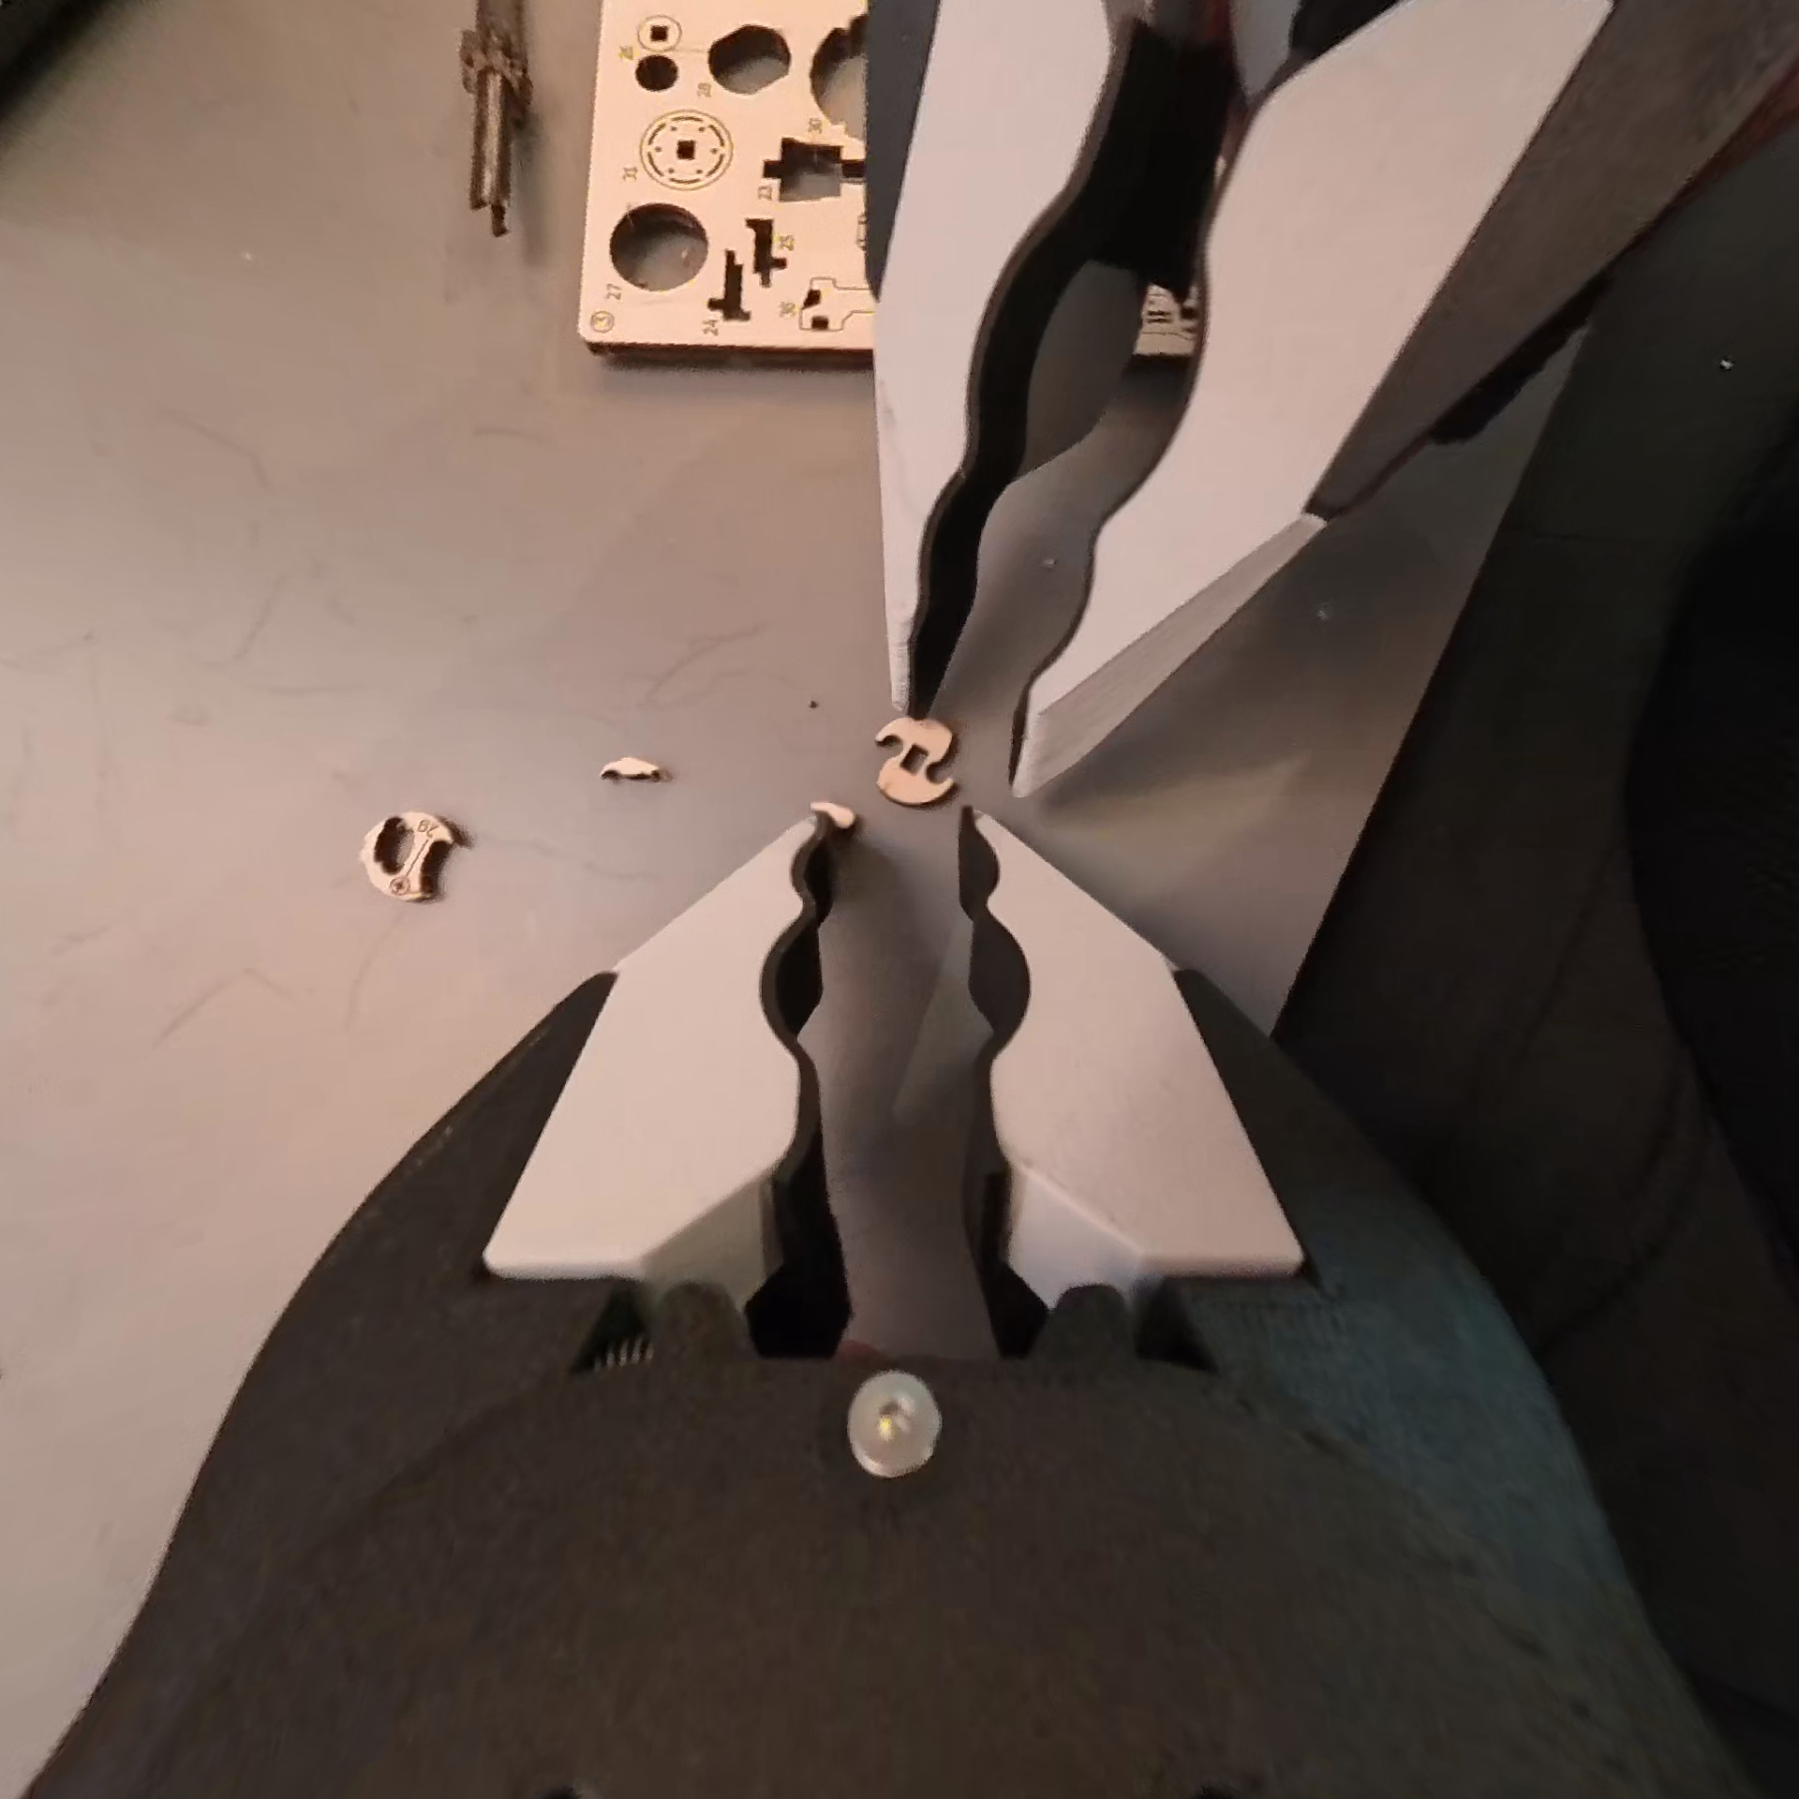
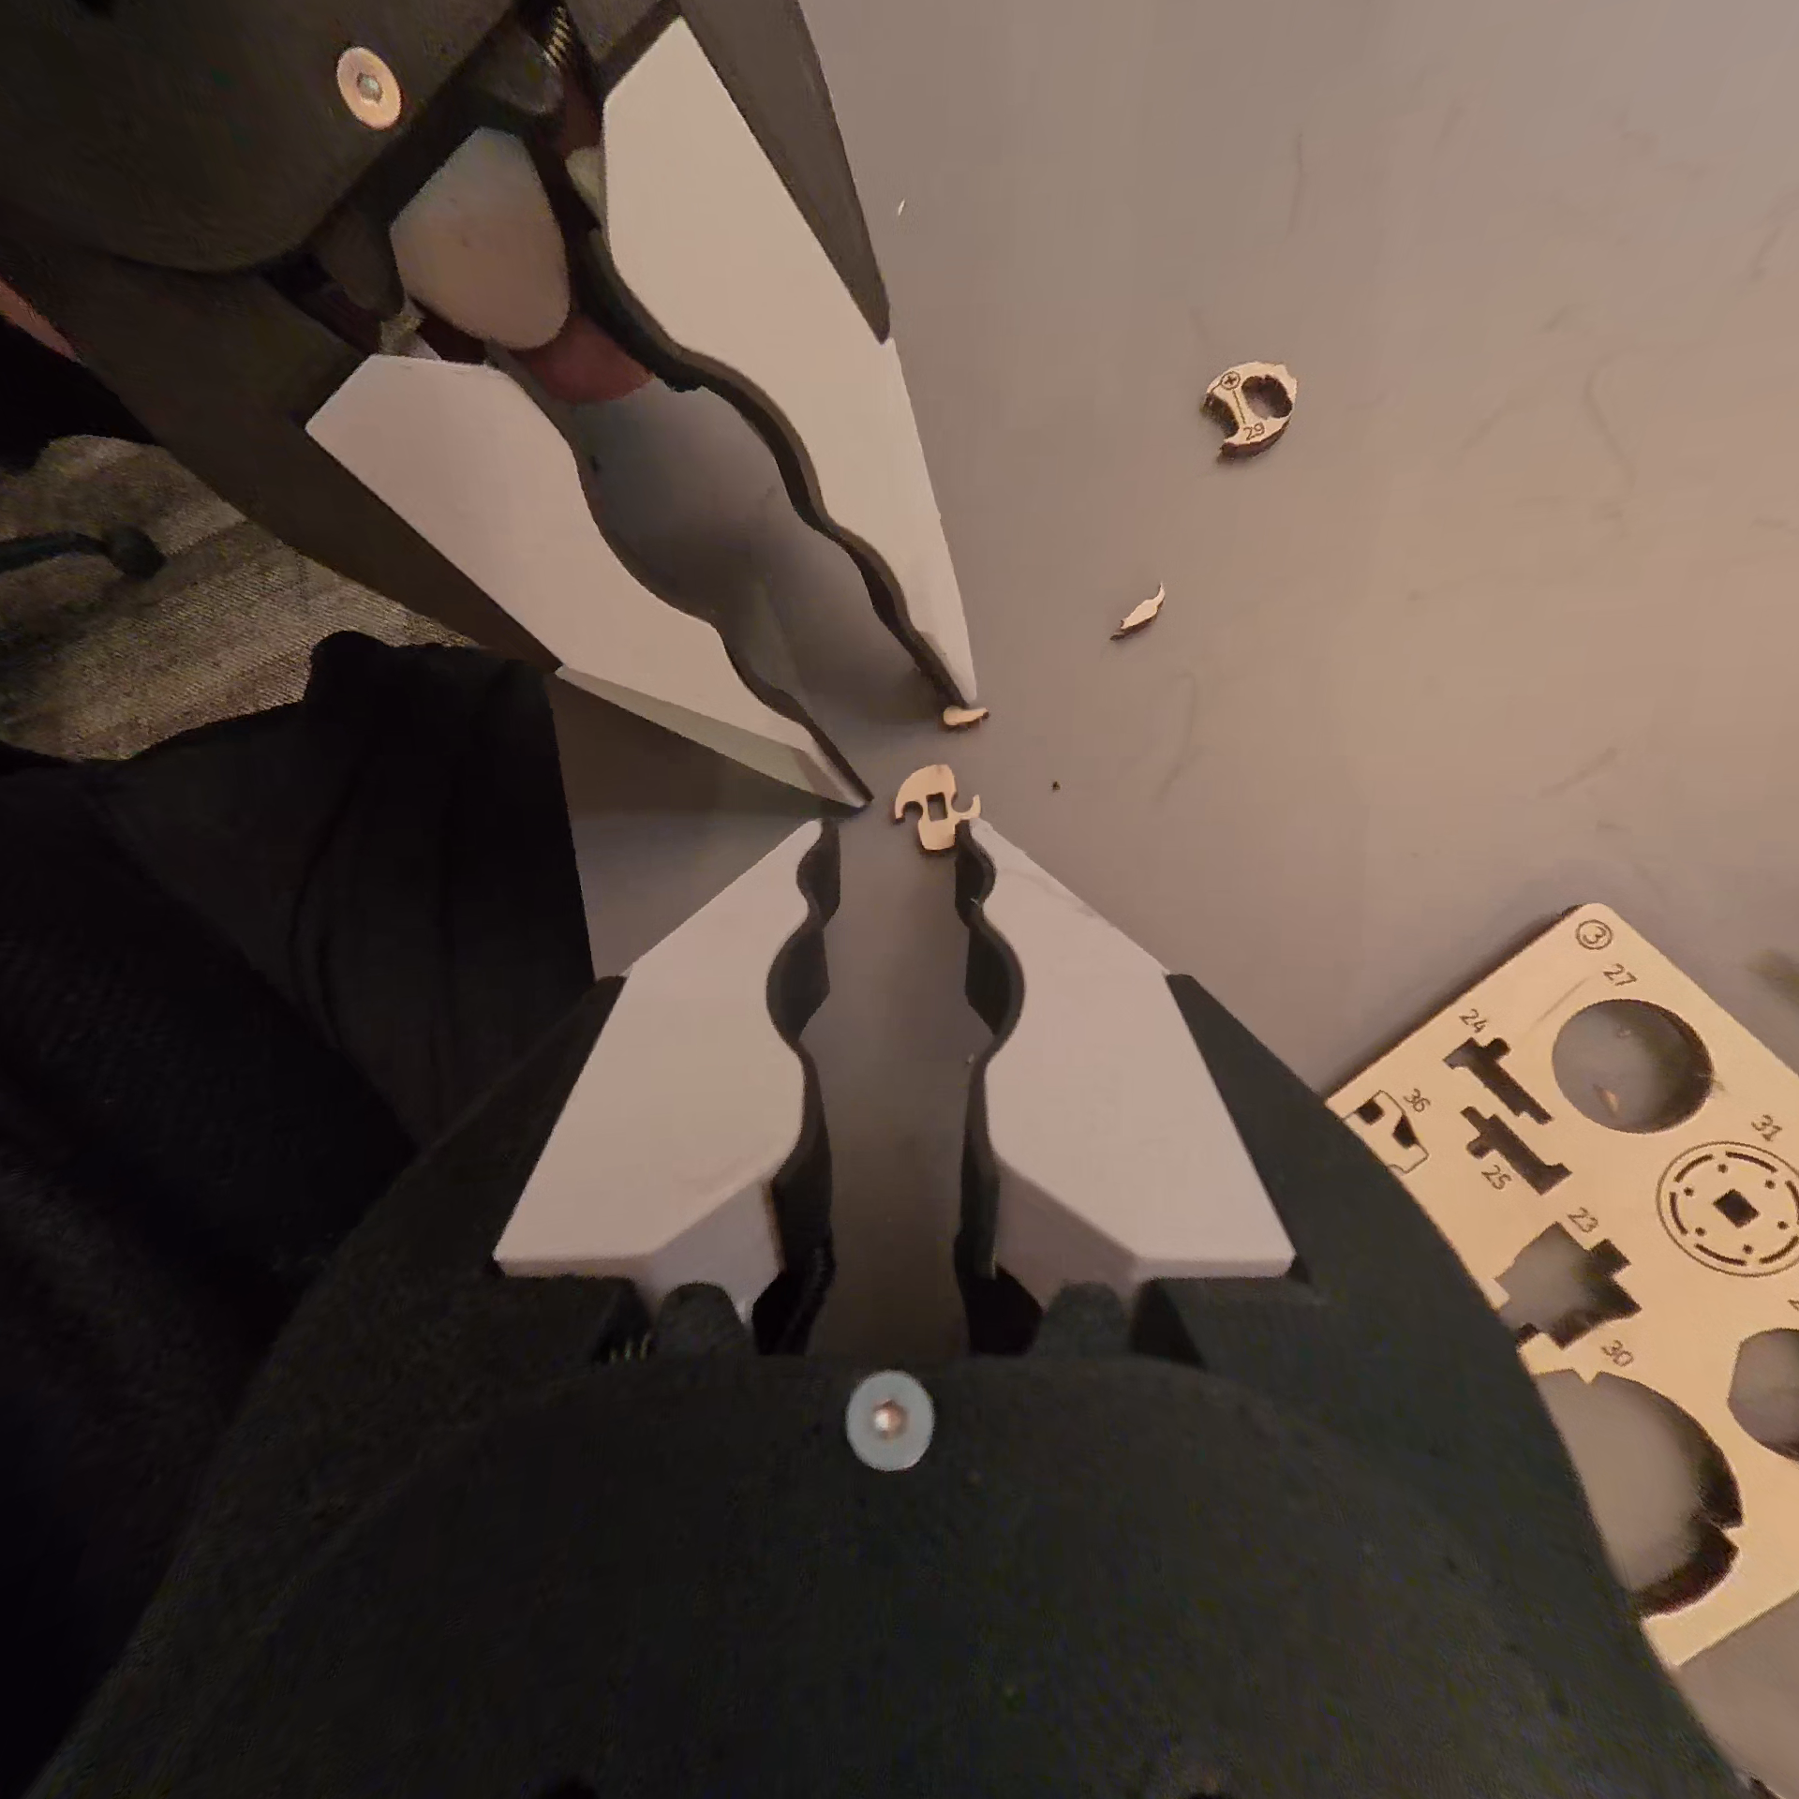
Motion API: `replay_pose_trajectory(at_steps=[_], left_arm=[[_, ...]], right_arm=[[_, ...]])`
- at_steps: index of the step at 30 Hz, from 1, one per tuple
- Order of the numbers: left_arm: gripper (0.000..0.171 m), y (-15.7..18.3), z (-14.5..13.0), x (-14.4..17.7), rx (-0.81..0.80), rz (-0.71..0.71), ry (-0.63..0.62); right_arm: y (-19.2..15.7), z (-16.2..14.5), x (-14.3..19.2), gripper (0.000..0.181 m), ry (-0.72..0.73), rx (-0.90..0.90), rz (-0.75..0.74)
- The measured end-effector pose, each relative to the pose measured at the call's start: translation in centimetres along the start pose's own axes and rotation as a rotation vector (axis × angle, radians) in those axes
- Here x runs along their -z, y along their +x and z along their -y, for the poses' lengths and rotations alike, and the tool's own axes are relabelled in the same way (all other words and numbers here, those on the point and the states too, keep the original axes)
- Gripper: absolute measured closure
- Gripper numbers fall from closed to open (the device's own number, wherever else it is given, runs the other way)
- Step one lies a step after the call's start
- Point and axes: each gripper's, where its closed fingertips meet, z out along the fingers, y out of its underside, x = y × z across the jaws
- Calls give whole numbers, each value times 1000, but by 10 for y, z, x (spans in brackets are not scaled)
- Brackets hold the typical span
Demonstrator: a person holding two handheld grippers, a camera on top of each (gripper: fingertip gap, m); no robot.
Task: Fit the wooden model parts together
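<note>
A small notched wooden part (image 1: 910,790) lies flat on the grey table (image 1: 389,584), between the tips of both grippers. My left gripper (image 1: 896,823) is open, its tips just short of the part. My right gripper (image 1: 969,740) reaches in from the top, open, with one tip beside the part's far edge. In the right wrist view the part (image 2: 933,830) lies at the tips of my right gripper (image 2: 898,832), against its right fingertip. My left gripper (image 2: 907,750) comes in from the upper left, open. A tiny wooden sliver (image 1: 834,814) (image 2: 964,717) lies at one left fingertip.
A round numbered wooden part (image 1: 409,857) (image 2: 1251,409) and a second sliver (image 1: 633,771) (image 2: 1139,613) lie loose on the table. A punched-out wooden sheet (image 1: 730,195) (image 2: 1606,1217) lies farther off. A dark assembled piece (image 1: 496,107) lies beyond it. Dark fabric (image 1: 1606,973) borders the table. The tips of both grippers are at nearly the same place.
</note>
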Motion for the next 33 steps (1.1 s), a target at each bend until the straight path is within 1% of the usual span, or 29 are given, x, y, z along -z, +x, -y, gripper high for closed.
replay_pose_trajectory(at_steps=[3, 5, 15, 22, 25, 28, 33], left_arm=[[149, 8, 2, -1, 5, -33, 4], [151, 11, 2, -1, 12, -41, 6], [148, 16, 4, 2, 49, -89, 37], [150, 19, 4, 1, 62, -103, 43], [151, 20, 5, 3, 65, -105, 51], [158, 23, 5, 5, 67, -119, 63], [155, 23, 4, 6, 86, -112, 69]], right_arm=[[-4, -1, 0, 163, 1, -30, 51], [-4, -2, 0, 162, 0, -31, 58], [2, 0, 0, 157, 21, -23, 23], [8, -2, -4, 174, 2, 8, -7], [7, -1, -5, 174, 9, 8, -8], [6, 2, -5, 178, 27, 11, -17], [5, 3, -6, 179, 35, -7, -1]])
